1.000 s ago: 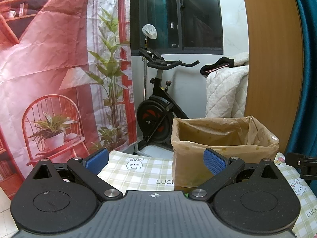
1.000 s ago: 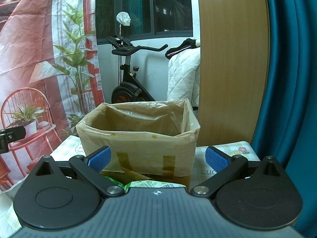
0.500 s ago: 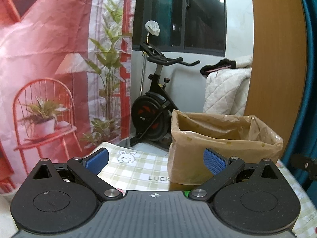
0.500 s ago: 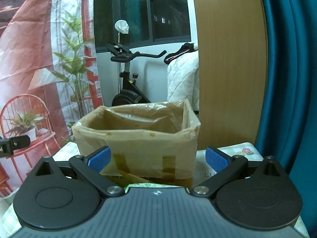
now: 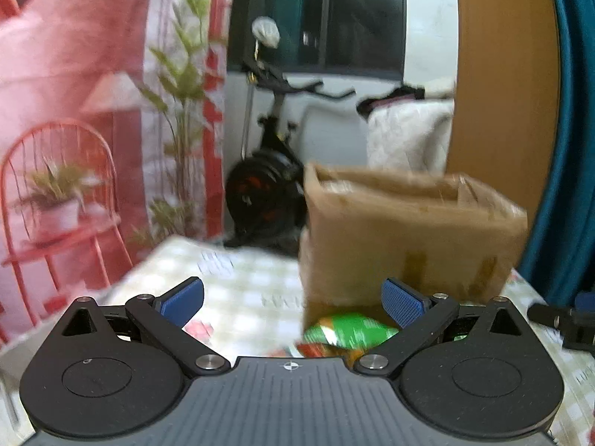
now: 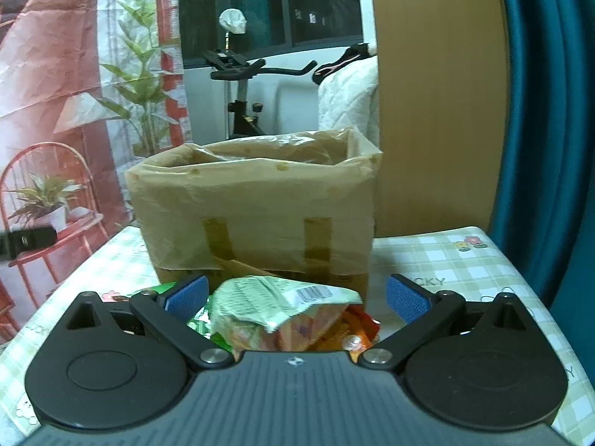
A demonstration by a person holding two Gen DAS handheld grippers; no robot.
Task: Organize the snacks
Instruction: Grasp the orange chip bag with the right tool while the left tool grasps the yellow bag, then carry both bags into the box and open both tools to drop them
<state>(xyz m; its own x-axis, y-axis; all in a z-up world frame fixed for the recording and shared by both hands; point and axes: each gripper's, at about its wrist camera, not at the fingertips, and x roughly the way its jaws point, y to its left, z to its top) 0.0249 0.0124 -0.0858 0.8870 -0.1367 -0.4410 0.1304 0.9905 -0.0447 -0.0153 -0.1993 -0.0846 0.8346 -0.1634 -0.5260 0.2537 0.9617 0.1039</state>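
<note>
Lying on the checked tablecloth of the table point(image 6: 446, 256), a pile of snack packets point(image 6: 282, 312) is seen just in front of a cardboard box point(image 6: 256, 215) lined with a thin, crinkled plastic bag.

From the left wrist view, which is blurred by motion, the left hand-held gripper point(image 5: 292, 297) is shown spread wide, with nothing between its blue ribbed pads point(image 5: 182, 299). A green packet point(image 5: 349, 330) with red and orange beside it is found low between the fingers, nearer the right-hand pad and close to the black body of the tool. The box point(image 5: 409, 238) is set beyond it, to the right of centre. At the far right edge, part of the other tool point(image 5: 561, 321) is caught.

From the right wrist view, the right hand-held gripper point(image 6: 295, 295) is likewise held wide and empty. The packets are framed between its fingers: a crumpled pale-green foil packet with a printed barcode is placed on top, a brighter green one is tucked behind the left pad point(image 6: 187, 295), and orange and red wrappers are visible underneath toward the right. Whether any pad touches the pile cannot be told. The box stands directly behind, its front marked by two vertical strips of brown tape under the cloudy liner, its rim soft and uneven.
</note>
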